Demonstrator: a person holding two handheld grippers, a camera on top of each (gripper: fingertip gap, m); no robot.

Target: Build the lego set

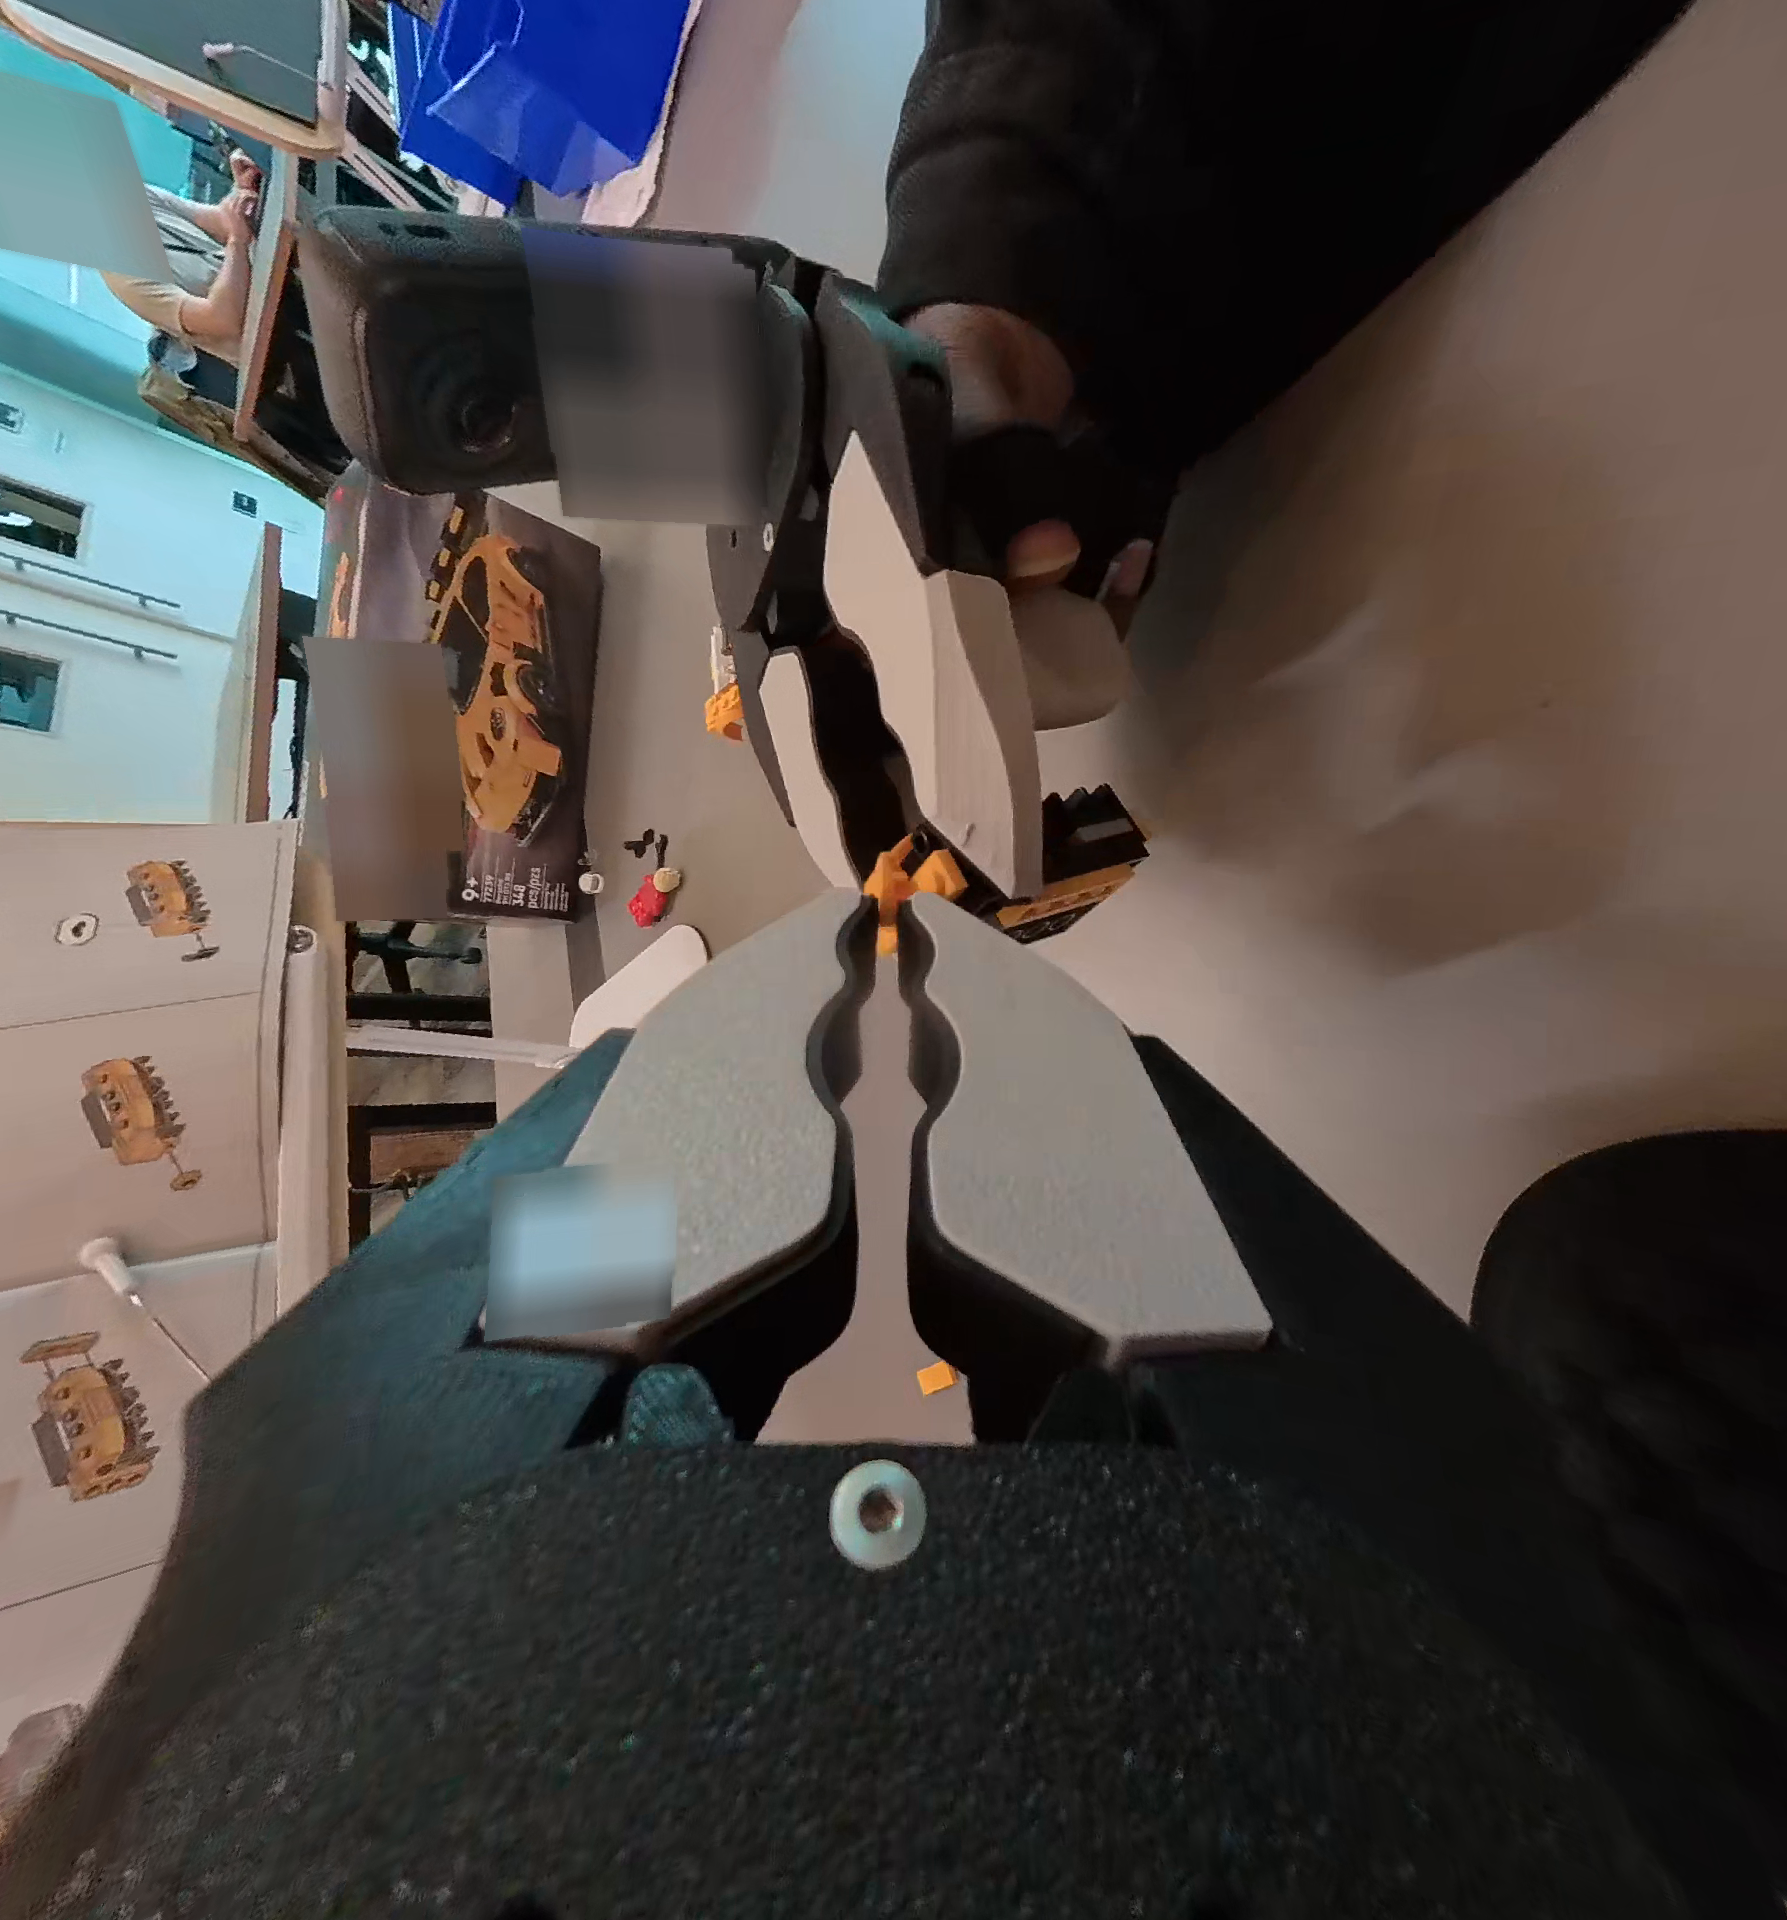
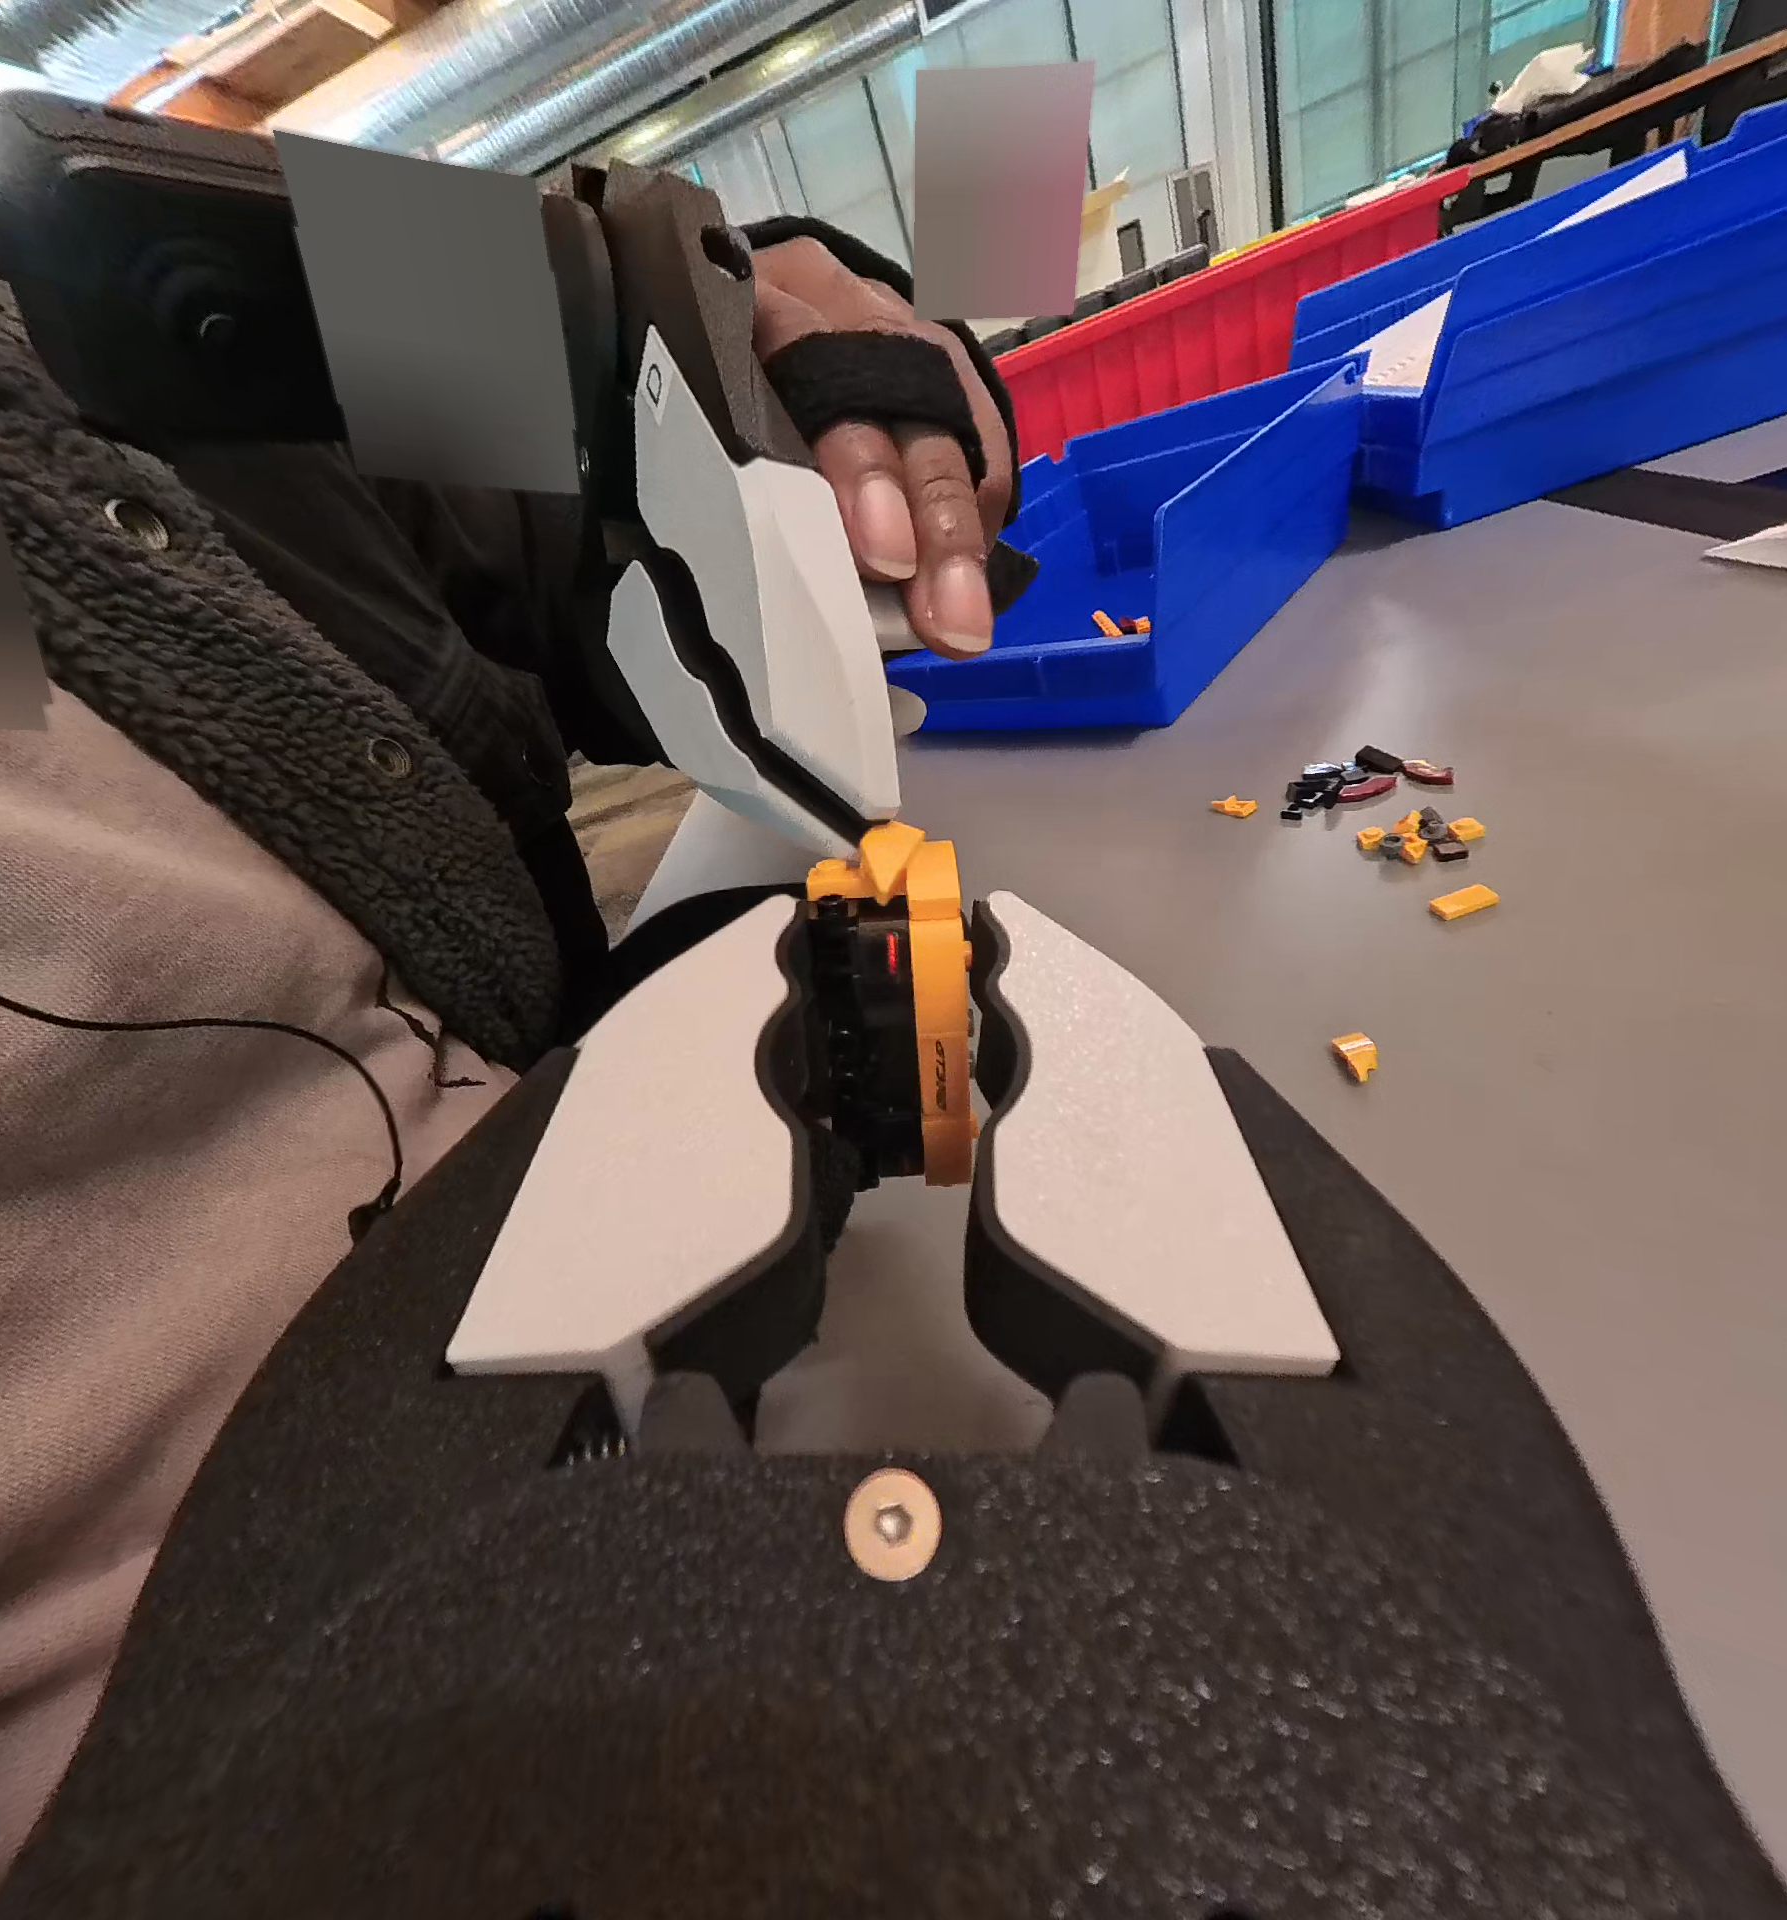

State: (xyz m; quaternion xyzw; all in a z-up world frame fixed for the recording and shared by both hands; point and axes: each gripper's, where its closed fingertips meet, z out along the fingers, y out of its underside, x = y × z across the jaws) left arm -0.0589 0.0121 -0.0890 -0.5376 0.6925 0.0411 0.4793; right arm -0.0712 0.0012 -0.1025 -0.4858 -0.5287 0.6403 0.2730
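My right gripper (image 2: 889, 914) is shut on a partly built orange and black lego car body (image 2: 899, 1039), held above the grey table (image 2: 1491, 1247). My left gripper (image 1: 887, 914) is shut on a small orange lego piece (image 1: 887, 930) and holds it against the top end of the car body (image 1: 1076, 862). In the right wrist view the left gripper (image 2: 873, 821) comes in from above, its tip touching the small orange piece (image 2: 889, 852). In the left wrist view the right gripper (image 1: 930, 831) clamps the car body from above.
Loose orange, black and dark red lego pieces (image 2: 1388, 810) lie on the table to the right, with one orange piece (image 2: 1354, 1055) nearer. Blue bins (image 2: 1180, 582) and a red bin (image 2: 1180, 332) stand behind. The set's box (image 1: 515, 707) and instruction pages (image 1: 110, 1143) show in the left wrist view. Less than 4 cm separates the two grippers' tips.
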